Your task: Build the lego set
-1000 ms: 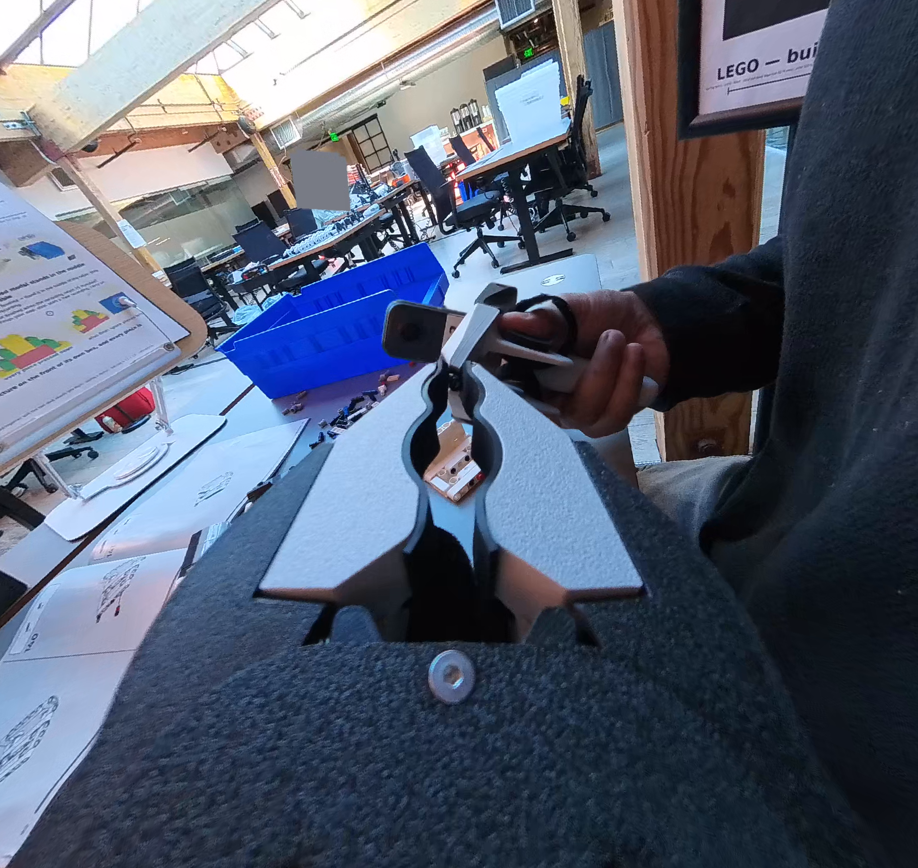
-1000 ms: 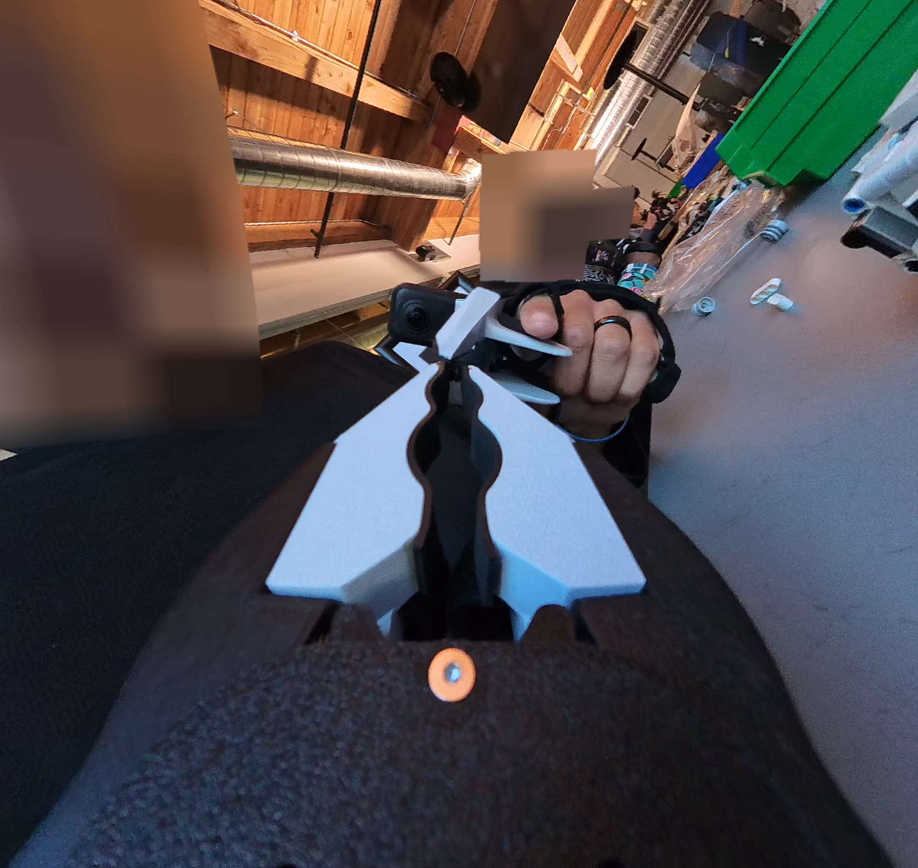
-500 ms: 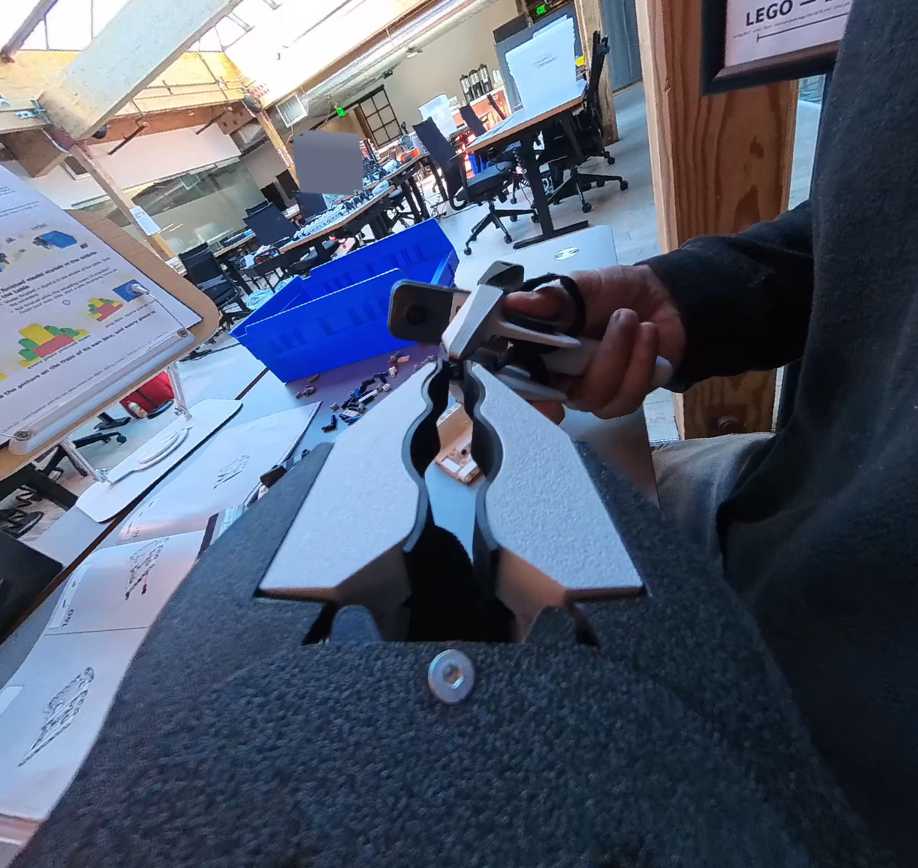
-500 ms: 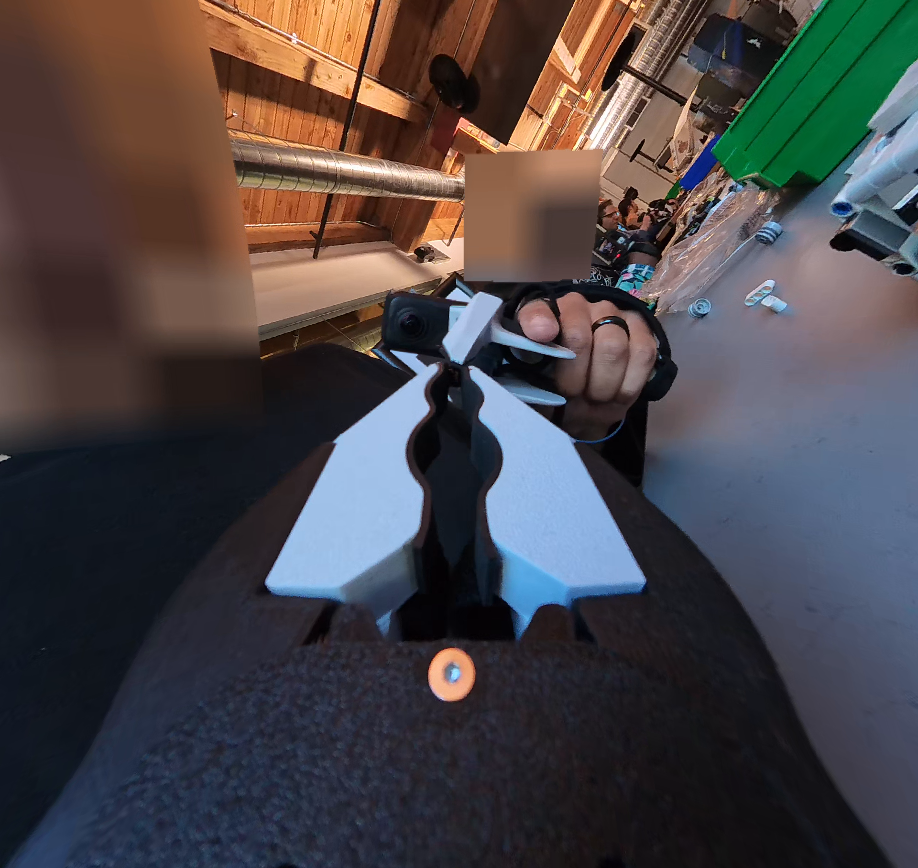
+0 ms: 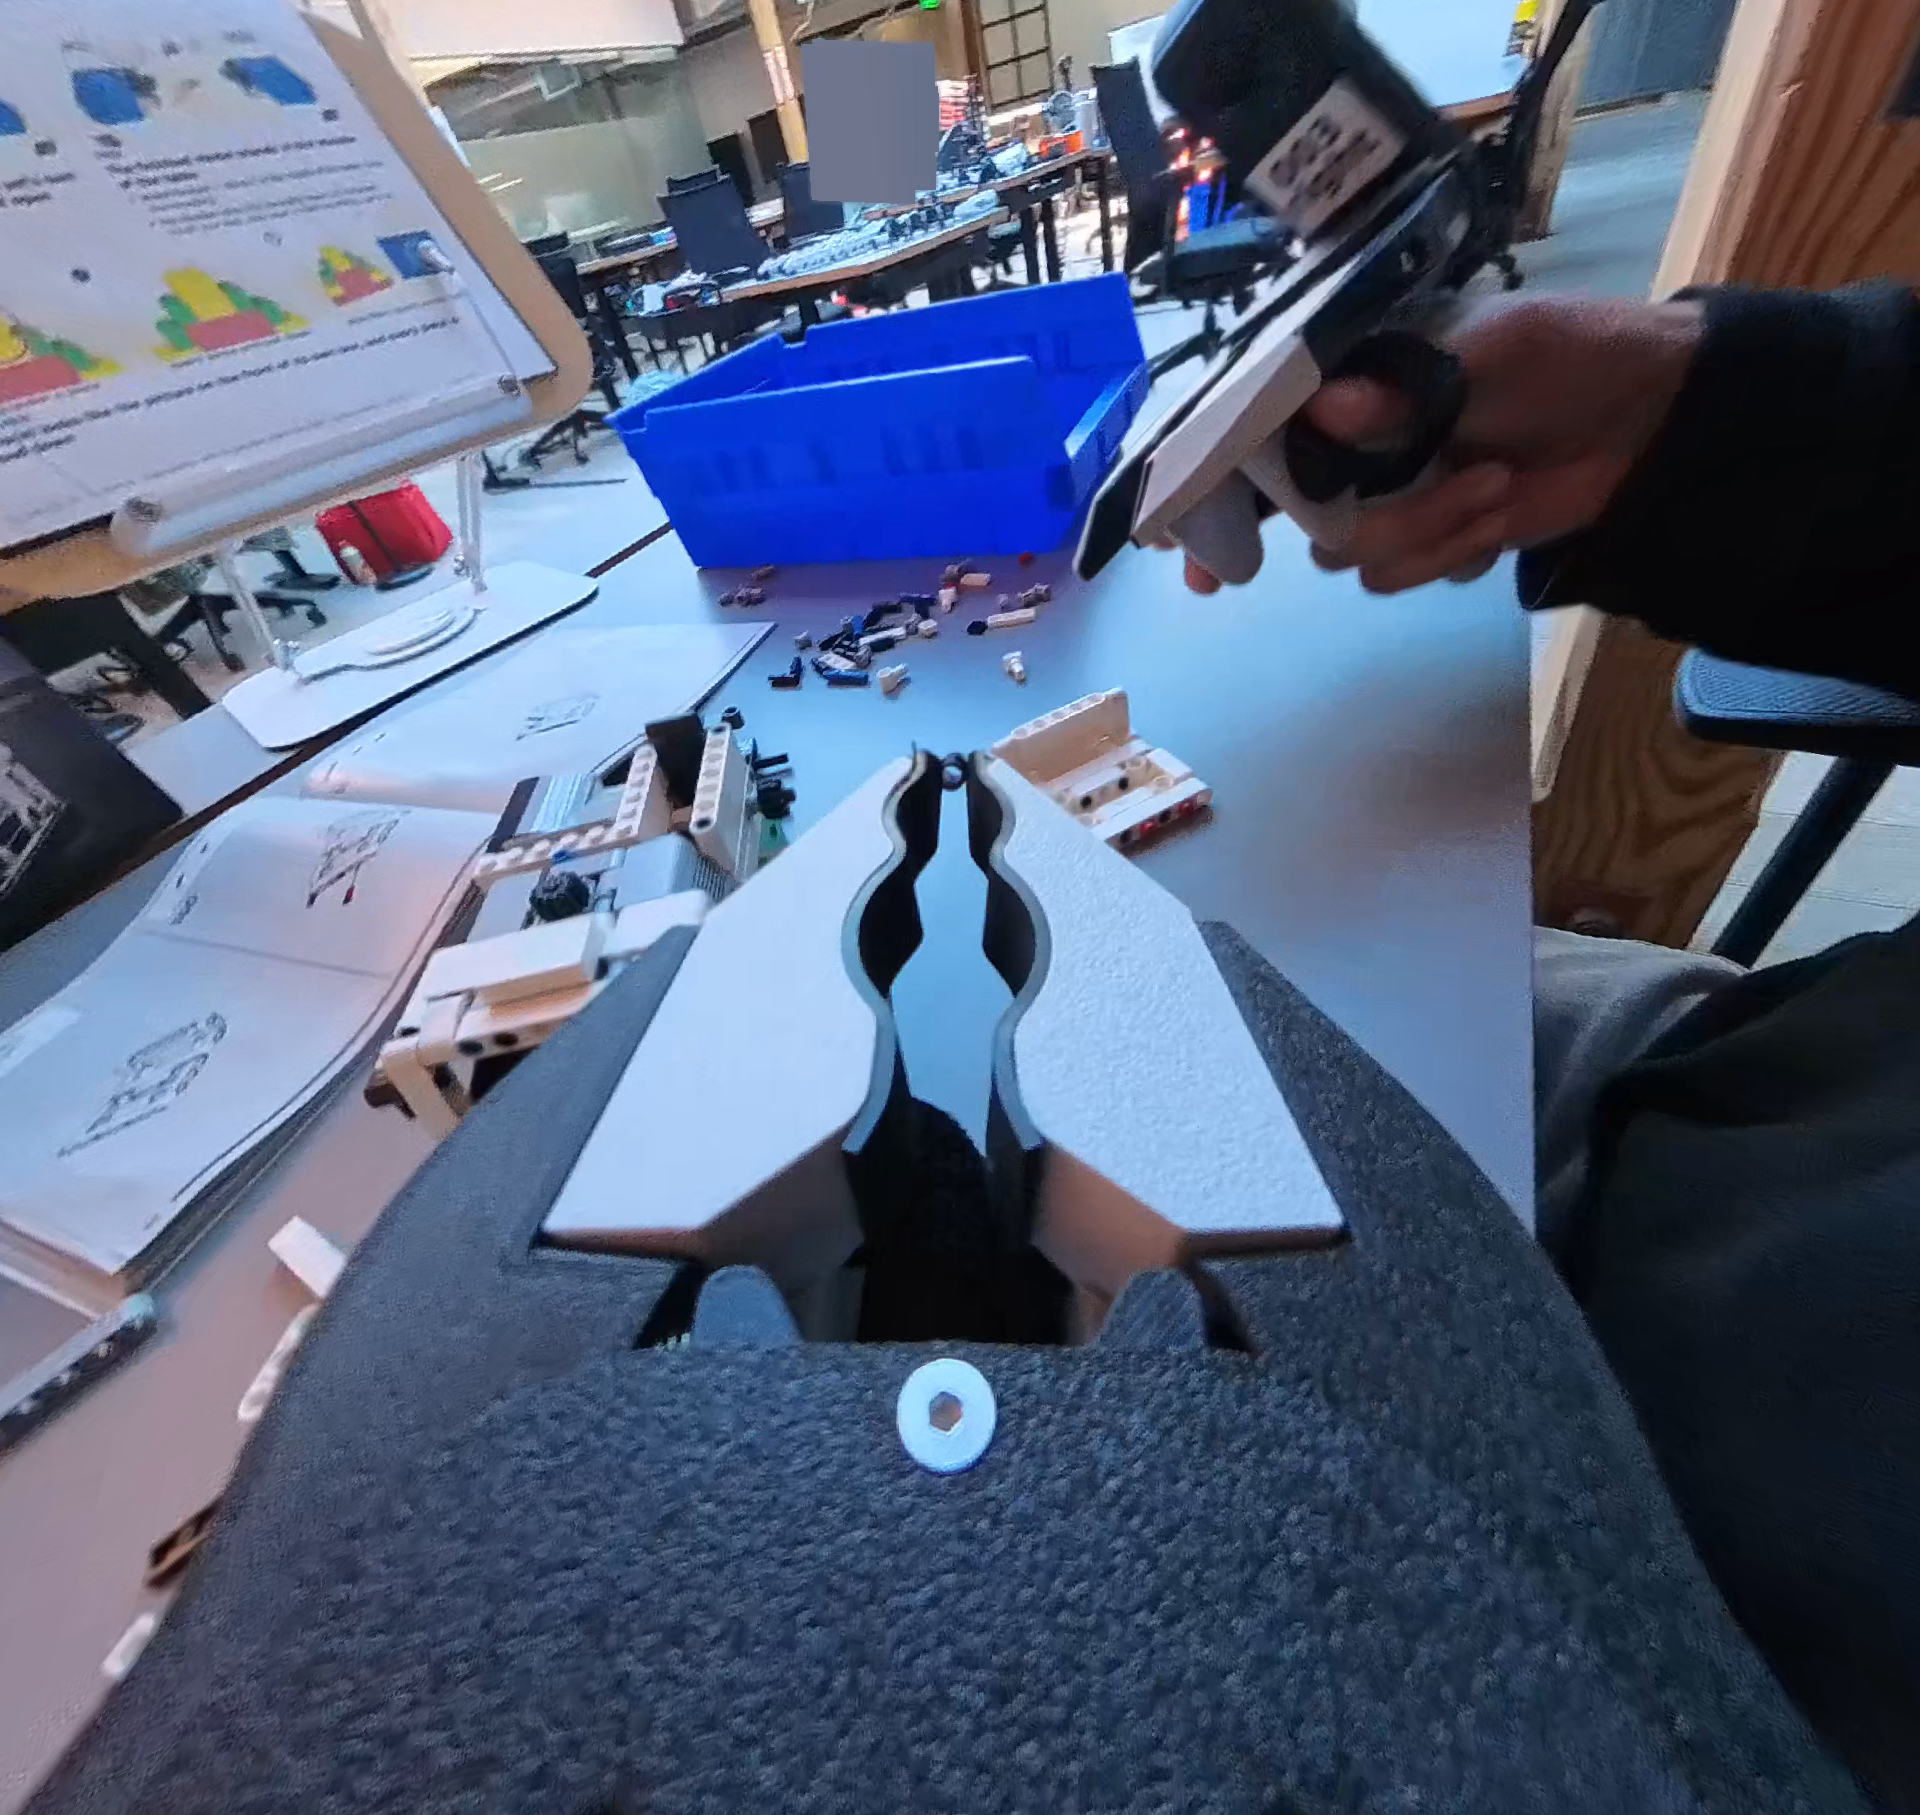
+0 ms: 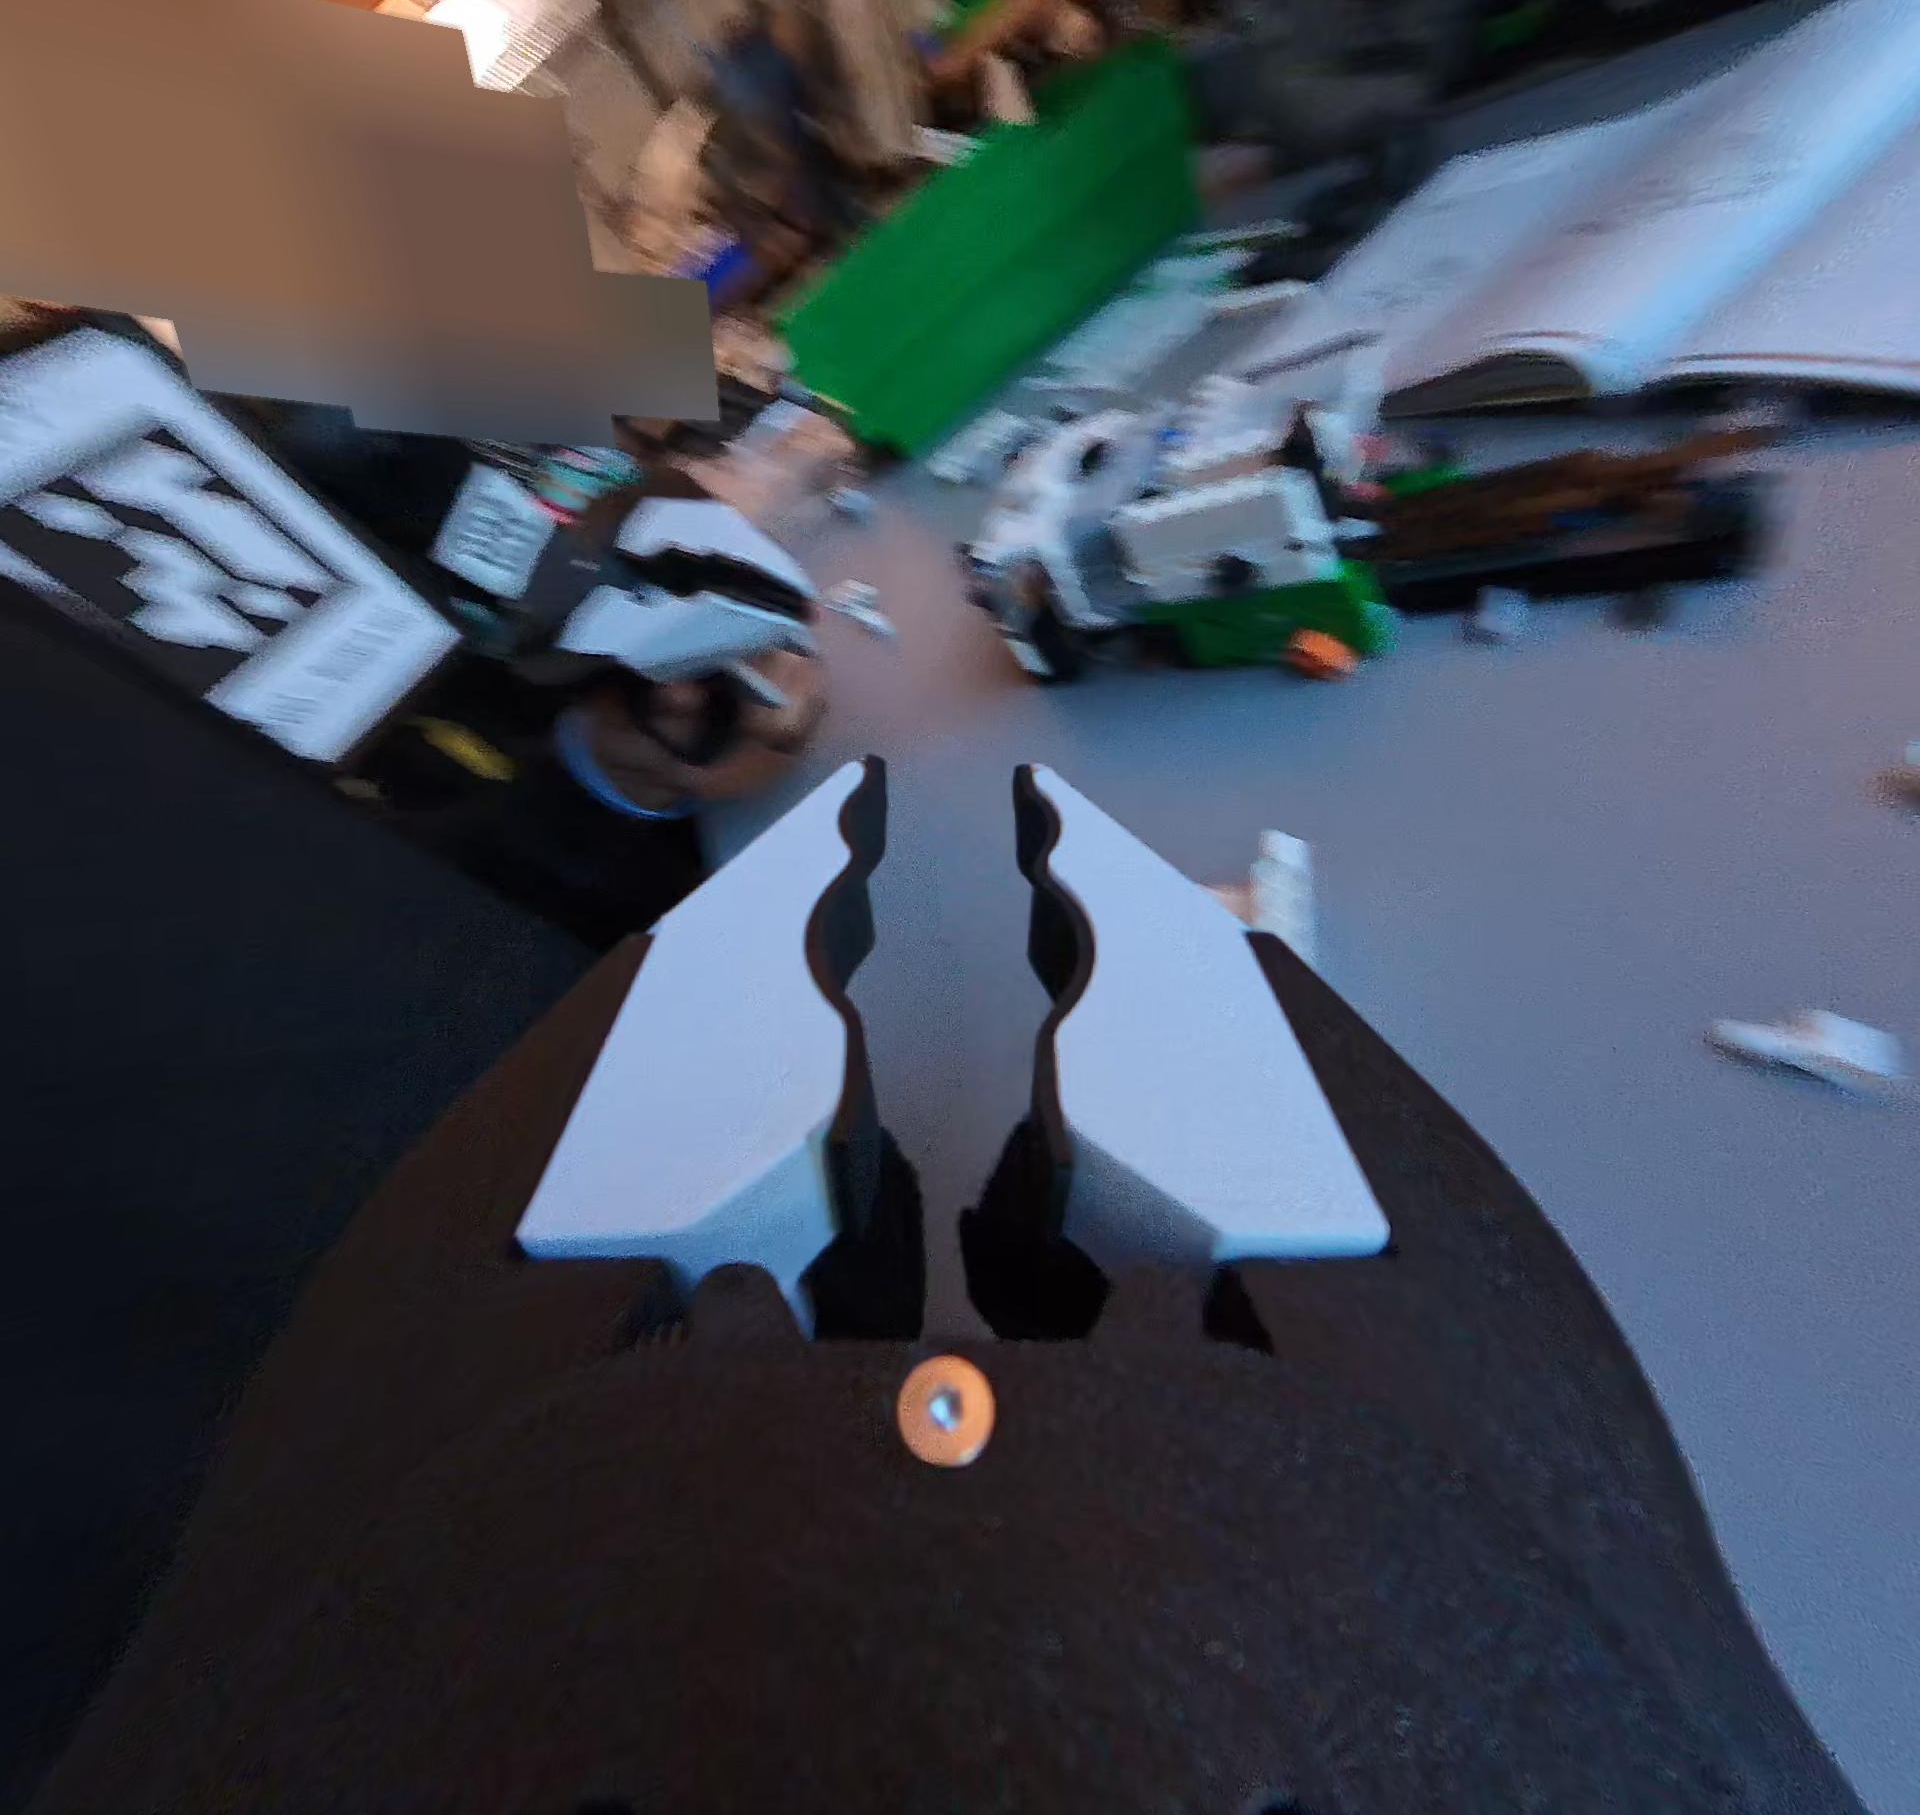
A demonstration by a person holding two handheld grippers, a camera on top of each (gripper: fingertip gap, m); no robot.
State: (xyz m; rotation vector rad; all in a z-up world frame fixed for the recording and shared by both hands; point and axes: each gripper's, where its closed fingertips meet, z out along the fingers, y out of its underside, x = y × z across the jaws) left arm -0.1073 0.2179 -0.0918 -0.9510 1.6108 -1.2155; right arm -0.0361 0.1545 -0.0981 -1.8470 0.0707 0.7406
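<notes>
Lego model (image 5: 613,861) part-built, left of left tongs (image 5: 948,766), which pinch a tiny black piece (image 5: 953,776); loose pieces (image 5: 894,622) ahead; right tongs (image 6: 948,778) open, empty.

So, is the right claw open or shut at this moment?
Open. In the right wrist view the right claw shows a clear gap between its two fingertips, with bare grey table visible between and nothing held.

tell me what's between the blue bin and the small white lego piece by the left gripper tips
A scatter of small loose pieces on the grey table, between the blue bin and white lego piece, in the left wrist view.
</notes>
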